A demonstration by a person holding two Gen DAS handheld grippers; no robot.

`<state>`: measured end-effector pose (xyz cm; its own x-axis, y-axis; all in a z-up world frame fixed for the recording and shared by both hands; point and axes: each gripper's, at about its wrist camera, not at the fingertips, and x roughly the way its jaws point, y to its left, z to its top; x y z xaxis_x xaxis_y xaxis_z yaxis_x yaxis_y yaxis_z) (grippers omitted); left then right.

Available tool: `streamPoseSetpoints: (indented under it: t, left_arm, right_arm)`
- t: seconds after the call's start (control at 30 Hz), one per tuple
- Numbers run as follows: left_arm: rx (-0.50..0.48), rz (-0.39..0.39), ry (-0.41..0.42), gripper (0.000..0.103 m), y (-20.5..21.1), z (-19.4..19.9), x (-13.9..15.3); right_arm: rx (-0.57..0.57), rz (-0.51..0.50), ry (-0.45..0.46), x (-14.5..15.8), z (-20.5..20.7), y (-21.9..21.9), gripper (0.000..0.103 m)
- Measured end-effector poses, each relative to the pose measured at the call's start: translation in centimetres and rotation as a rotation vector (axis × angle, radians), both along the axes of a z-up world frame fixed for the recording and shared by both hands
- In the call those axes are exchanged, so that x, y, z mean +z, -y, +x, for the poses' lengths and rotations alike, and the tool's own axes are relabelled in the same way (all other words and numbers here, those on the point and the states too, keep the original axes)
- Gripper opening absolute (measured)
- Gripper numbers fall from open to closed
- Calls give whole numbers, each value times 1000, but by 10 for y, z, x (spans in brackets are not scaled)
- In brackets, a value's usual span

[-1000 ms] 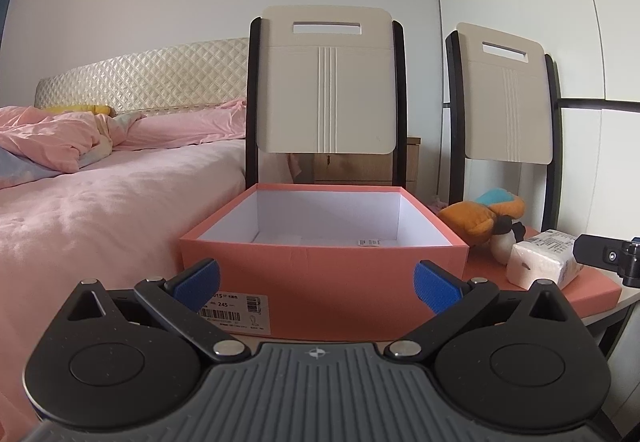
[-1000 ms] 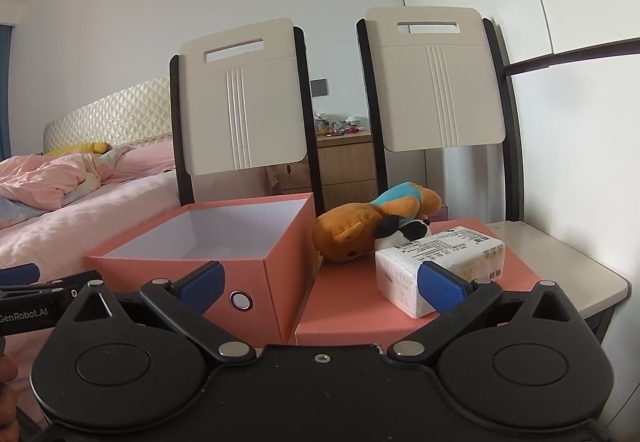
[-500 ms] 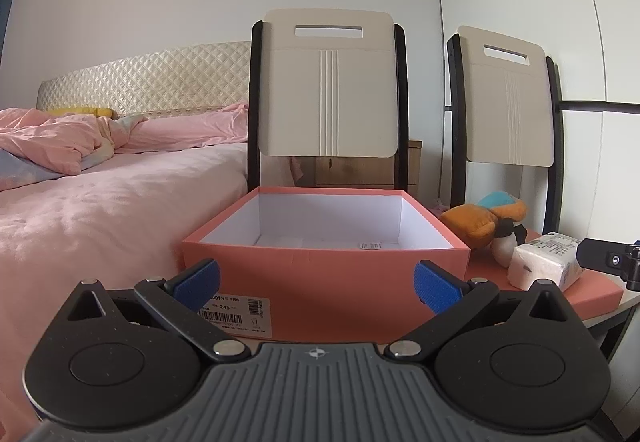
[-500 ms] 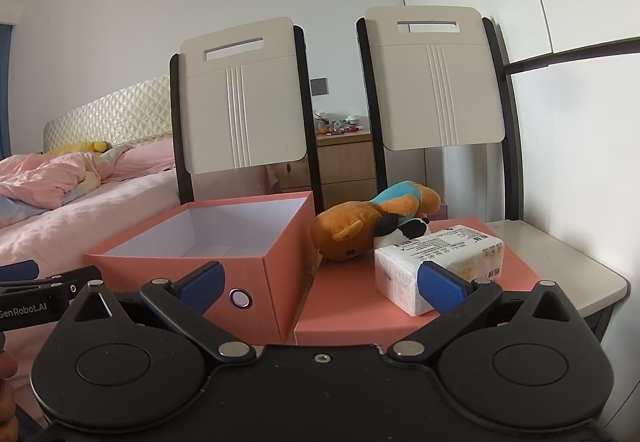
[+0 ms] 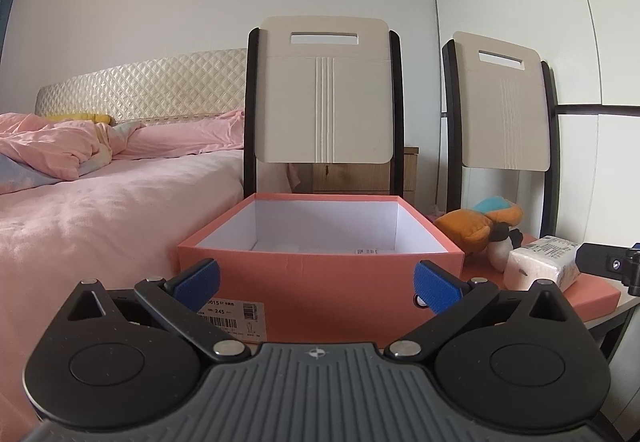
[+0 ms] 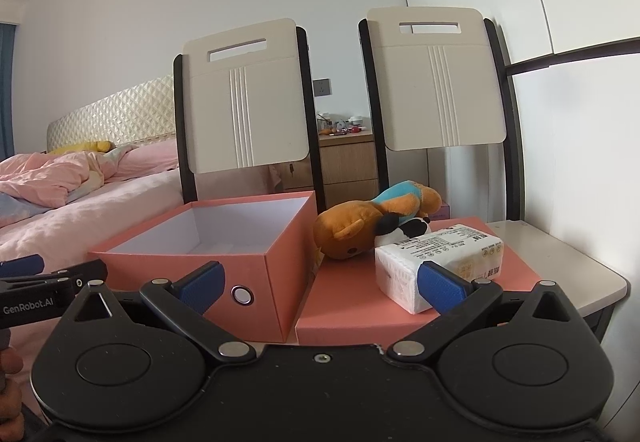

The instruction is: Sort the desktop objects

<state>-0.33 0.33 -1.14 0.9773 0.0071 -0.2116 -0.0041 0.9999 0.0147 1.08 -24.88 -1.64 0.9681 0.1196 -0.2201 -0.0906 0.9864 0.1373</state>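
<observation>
Left hand-held gripper (image 5: 316, 284) wide open, empty, right hand-held gripper (image 6: 322, 284) likewise, barcode label (image 5: 232, 316) only in left view

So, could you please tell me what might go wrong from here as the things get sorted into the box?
1. The tissue pack lies near the front edge of the lid; a clumsy grasp by the right gripper could push it off.
2. The plush toys touch the pack, so lifting it may drag them along.
3. The box is light cardboard near the desk's front; the open left gripper, close before it, could nudge it.
</observation>
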Motion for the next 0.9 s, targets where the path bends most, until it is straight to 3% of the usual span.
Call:
streamPoseSetpoints:
  t: [0.13, 0.33, 0.47, 0.73, 0.9]
  left_arm:
    - [-19, -8, 4, 103, 0, 2, -1]
    - [-50, -6, 92, 103, 12, -3, 1]
    - [-190, -13, 12, 103, 25, 7, 2]
    - [-382, -26, -67, 103, 73, 55, -10]
    - [-548, 75, -110, 103, 124, 101, -23]
  right_arm:
    - [0, 17, 11, 2, -3, 5, 102]
    - [-19, 61, 30, 3, -10, 22, 102]
    - [-35, 99, 54, 5, -17, 38, 102]
    - [-99, 163, 77, 5, -25, 71, 102]
    - [-139, 199, 67, 1, -27, 94, 102]
